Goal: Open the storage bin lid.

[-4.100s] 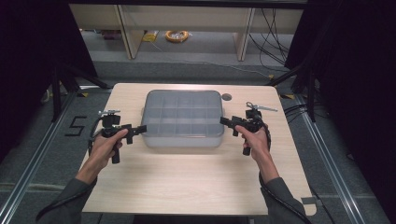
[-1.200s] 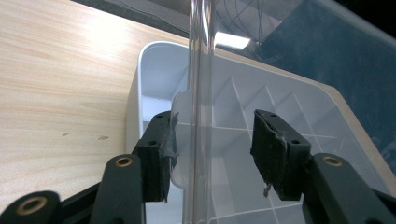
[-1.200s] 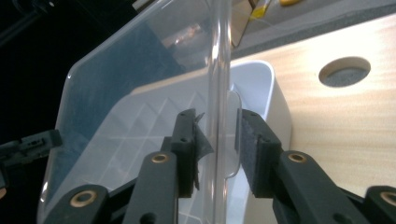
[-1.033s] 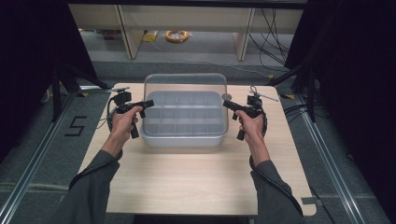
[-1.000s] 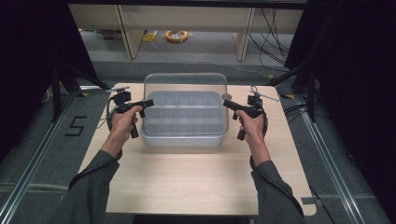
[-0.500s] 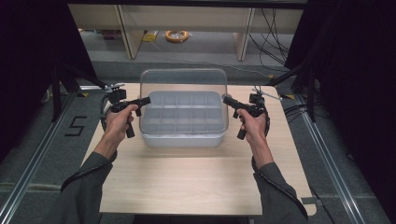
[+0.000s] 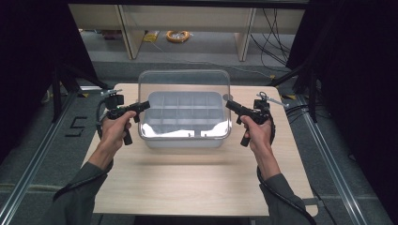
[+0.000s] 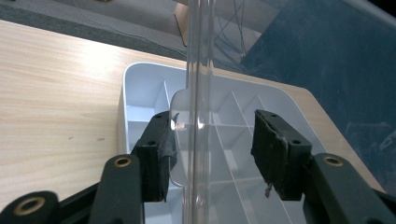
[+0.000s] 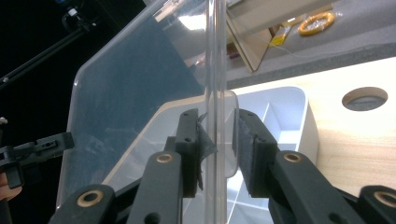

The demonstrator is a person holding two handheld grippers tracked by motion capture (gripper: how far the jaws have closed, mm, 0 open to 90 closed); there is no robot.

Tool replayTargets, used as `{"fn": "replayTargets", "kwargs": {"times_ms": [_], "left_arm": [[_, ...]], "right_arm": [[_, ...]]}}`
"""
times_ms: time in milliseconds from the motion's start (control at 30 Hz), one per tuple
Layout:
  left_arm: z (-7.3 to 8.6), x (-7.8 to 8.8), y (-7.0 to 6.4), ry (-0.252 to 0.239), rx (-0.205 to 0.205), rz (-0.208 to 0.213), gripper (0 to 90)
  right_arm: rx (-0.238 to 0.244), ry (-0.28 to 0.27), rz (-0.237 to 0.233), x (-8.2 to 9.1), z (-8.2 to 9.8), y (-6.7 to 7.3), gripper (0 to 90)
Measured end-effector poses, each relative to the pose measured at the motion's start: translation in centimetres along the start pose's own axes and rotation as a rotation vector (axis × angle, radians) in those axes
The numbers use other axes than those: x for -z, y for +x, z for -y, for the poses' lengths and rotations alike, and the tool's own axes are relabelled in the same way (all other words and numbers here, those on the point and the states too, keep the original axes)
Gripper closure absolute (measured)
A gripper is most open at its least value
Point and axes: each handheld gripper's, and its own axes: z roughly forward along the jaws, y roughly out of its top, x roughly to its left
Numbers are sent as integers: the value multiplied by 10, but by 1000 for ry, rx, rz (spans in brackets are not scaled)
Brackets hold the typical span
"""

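1. My left claw [image 8: 210, 158] straddles the left edge of the clear lid [image 7: 184, 86]. The jaws stand apart: one pad looks to touch the lid's side tab, the other is clear of it, so I judge nothing clamped on this side.

2. My right claw [image 9: 219, 149] sits on the opposite edge, jaws drawn in close on either side of the lid's tab. It looks pinched, and that pinch seems to be what holds the lid at this angle.

3. The lid stands raised, near upright, over the far side of the box [image 7: 184, 121]. It seems hinged along the back rim, which is why it tilts up rather than lifting free. In each gripper view its edge runs up the frame between the jaws.

4. I have a claw on each short side, I think, so the lid swings evenly and does not twist.

5. The box, white with rows of empty compartments, sits in the middle of the desk [image 7: 197, 180], toward the far edge.

6. Both hands [image 7: 115, 132] hold their grips level with the box's rim, well clear of the compartments.

7. A round hole [image 9: 364, 98] shows in the desk just beyond the box.
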Motion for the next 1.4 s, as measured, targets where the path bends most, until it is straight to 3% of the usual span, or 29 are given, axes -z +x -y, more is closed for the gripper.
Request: {"fn": "replayTargets", "kwargs": {"times_ms": [367,500,633,800,833,900,933,1200,1233,1300,1367,1400], "left_arm": [[13,28,-4,-10,-38,19,483],[18,37,-4,-16,-46,21,482],[26,45,-6,-24,-64,20,482],[38,51,-6,-18,-78,22,483],[41,52,-6,-14,-83,25,486],[47,54,-6,-4,-91,24,486],[50,54,-7,-1,-99,22,486],[72,59,-2,19,-104,29,489],[74,60,-1,23,-106,29,491],[79,62,0,27,-108,29,494],[83,63,1,33,-108,26,494],[84,64,1,34,-109,27,494]], "right_arm": [[60,-22,-30,25,15,15,737],[46,-10,-46,32,20,24,738],[78,-15,-53,35,24,23,740],[72,-9,-63,41,35,23,742],[45,10,-62,46,40,24,742],[43,14,-61,47,42,23,742],[72,11,-54,50,46,21,741],[86,44,-43,57,62,22,738],[110,44,-40,57,65,19,738],[72,63,-46,59,71,20,737],[78,70,-43,60,75,19,737],[104,65,-47,60,78,17,737]]}}
